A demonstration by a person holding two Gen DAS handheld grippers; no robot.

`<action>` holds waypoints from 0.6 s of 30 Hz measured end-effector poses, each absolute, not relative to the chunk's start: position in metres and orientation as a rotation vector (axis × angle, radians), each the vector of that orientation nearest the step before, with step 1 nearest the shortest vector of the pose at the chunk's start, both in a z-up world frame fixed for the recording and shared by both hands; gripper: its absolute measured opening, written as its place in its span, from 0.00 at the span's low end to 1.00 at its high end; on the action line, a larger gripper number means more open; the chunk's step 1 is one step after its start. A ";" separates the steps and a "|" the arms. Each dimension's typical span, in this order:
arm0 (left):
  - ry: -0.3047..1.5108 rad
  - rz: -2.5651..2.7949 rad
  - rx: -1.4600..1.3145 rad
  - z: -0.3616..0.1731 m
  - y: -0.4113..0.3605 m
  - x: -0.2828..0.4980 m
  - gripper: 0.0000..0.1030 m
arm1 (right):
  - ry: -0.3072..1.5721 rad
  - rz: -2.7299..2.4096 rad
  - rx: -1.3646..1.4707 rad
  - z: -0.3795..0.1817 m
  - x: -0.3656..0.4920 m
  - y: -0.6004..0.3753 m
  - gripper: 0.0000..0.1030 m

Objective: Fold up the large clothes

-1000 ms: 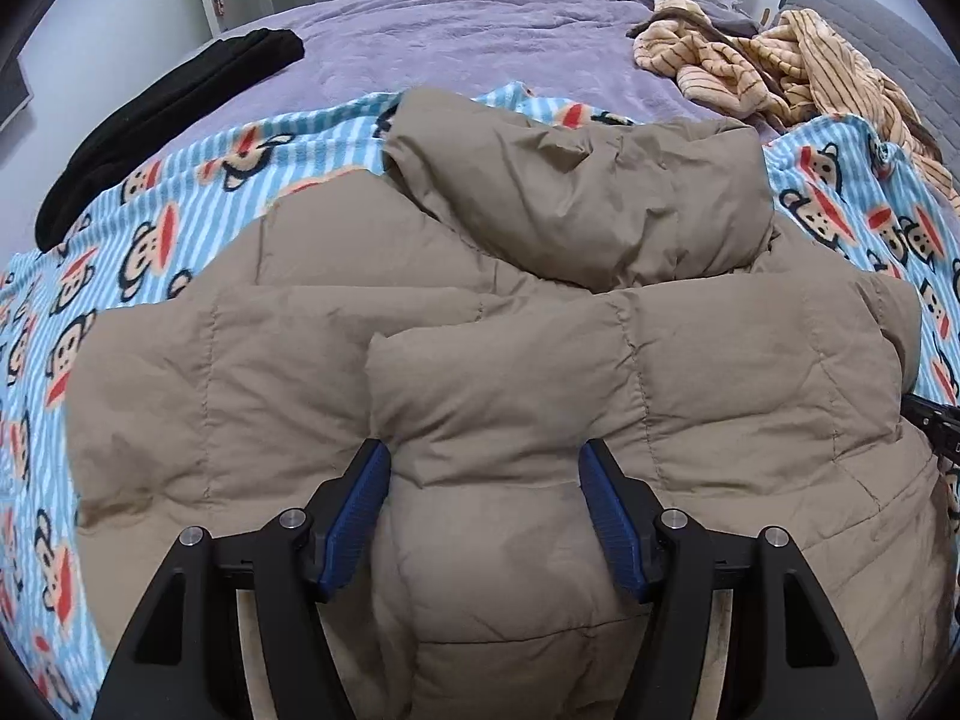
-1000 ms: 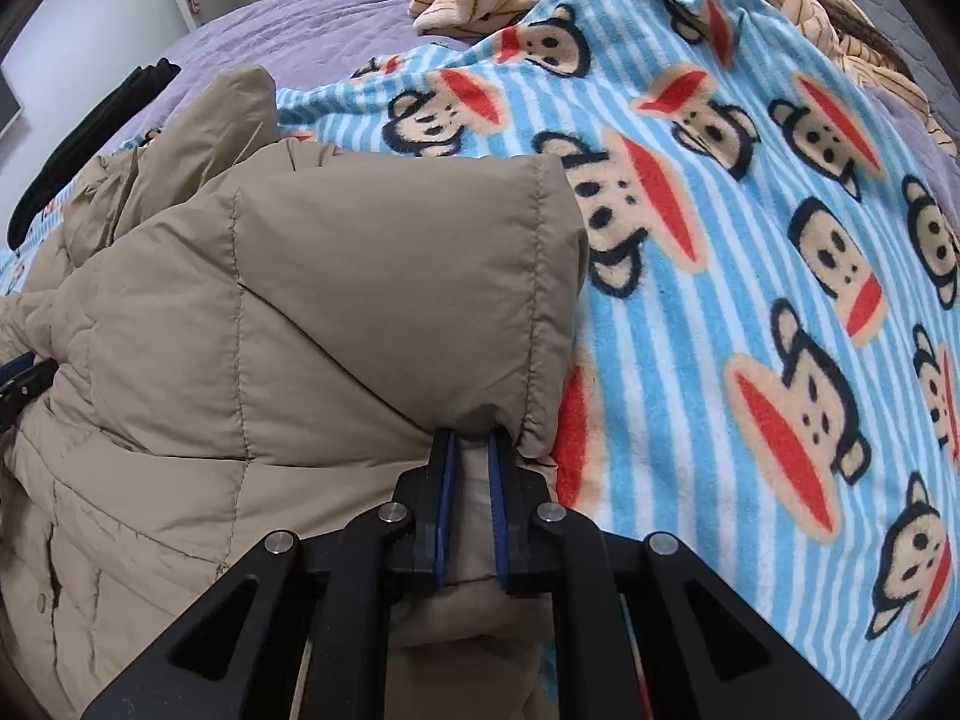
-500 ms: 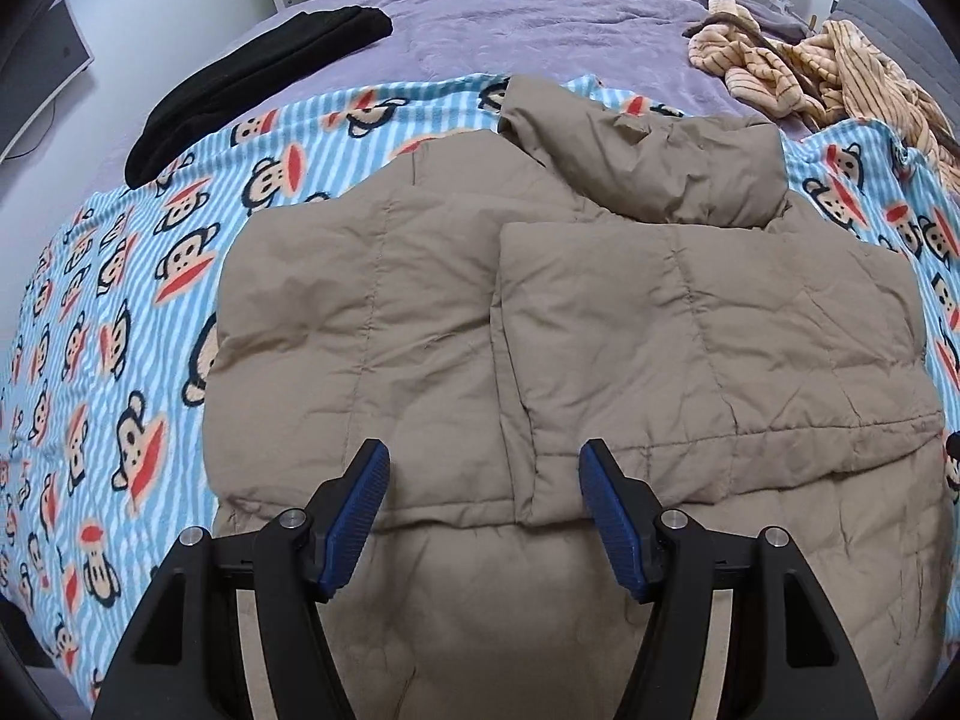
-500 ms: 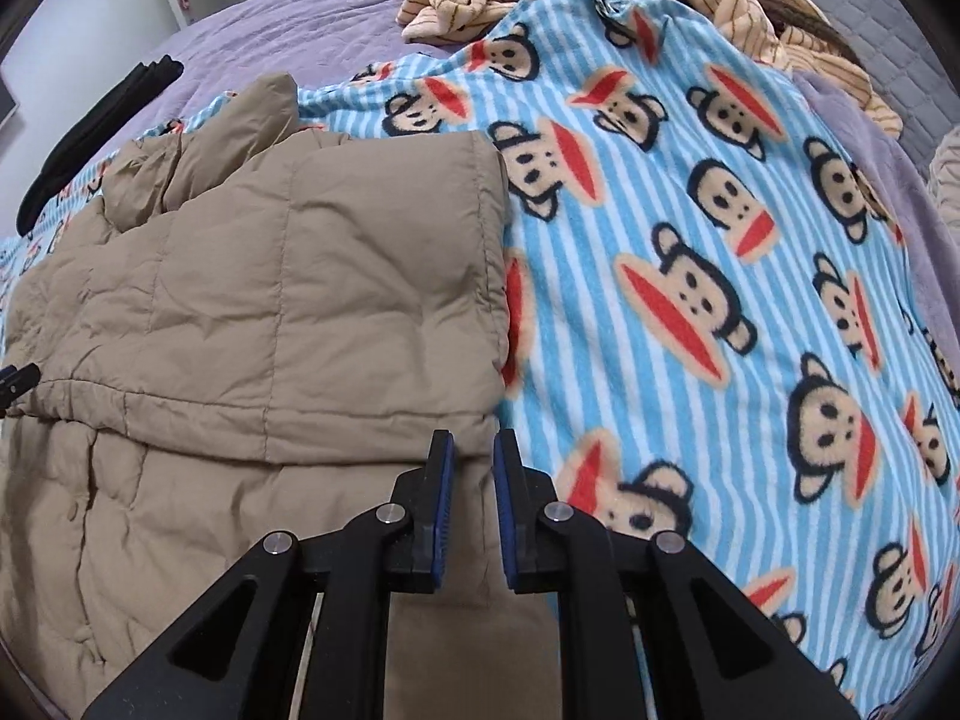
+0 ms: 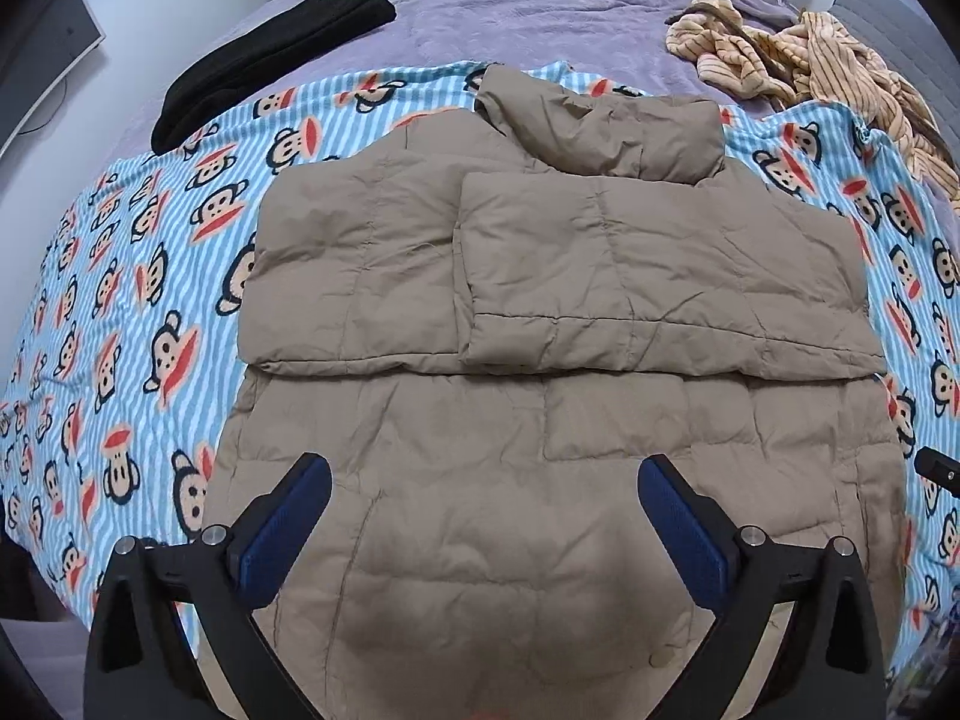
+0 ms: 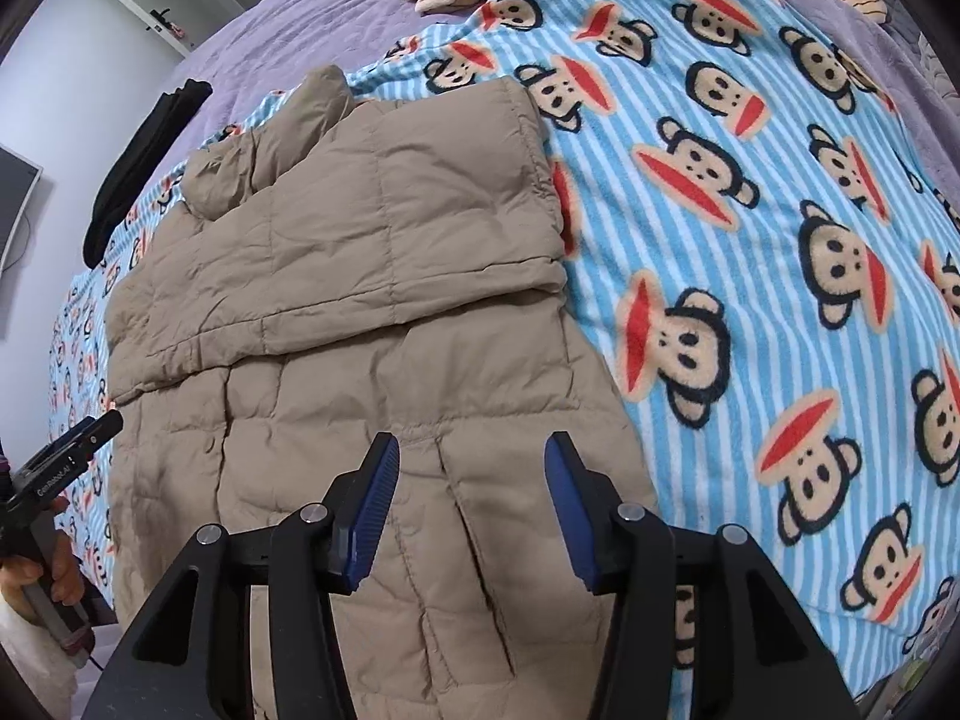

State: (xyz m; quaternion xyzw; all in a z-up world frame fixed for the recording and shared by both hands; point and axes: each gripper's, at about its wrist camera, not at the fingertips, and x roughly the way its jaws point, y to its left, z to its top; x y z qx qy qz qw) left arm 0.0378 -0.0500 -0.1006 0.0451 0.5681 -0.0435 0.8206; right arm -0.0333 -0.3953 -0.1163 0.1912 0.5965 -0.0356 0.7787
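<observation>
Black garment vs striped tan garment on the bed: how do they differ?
The black garment is plain and dark; the striped tan garment is beige with brown stripes. The black garment lies stretched long at the far left; the striped tan garment is crumpled at the far right. Both lie beyond the jacket.

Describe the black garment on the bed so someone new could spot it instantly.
Start at the bed with its purple cover, then find the blue monkey blanket under the tan jacket. The black garment lies just past the blanket's far left corner, a long dark roll. It is the only black cloth; the other loose pile, the striped beige clothes, sits far right.
</observation>
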 end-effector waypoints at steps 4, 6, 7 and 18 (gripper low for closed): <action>1.224 -0.103 0.107 -0.094 -0.057 0.021 0.99 | 1.303 -0.081 0.417 -0.111 -0.042 -0.391 0.53; 1.247 -0.110 0.097 -0.092 -0.059 0.013 0.99 | 1.311 -0.078 0.420 -0.108 -0.047 -0.389 0.53; 1.260 -0.114 0.090 -0.091 -0.060 0.007 0.99 | 1.314 -0.076 0.419 -0.107 -0.050 -0.388 0.53; 1.375 -0.111 0.122 -0.100 -0.061 -0.061 0.99 | 1.397 0.007 0.418 -0.107 -0.087 -0.355 0.73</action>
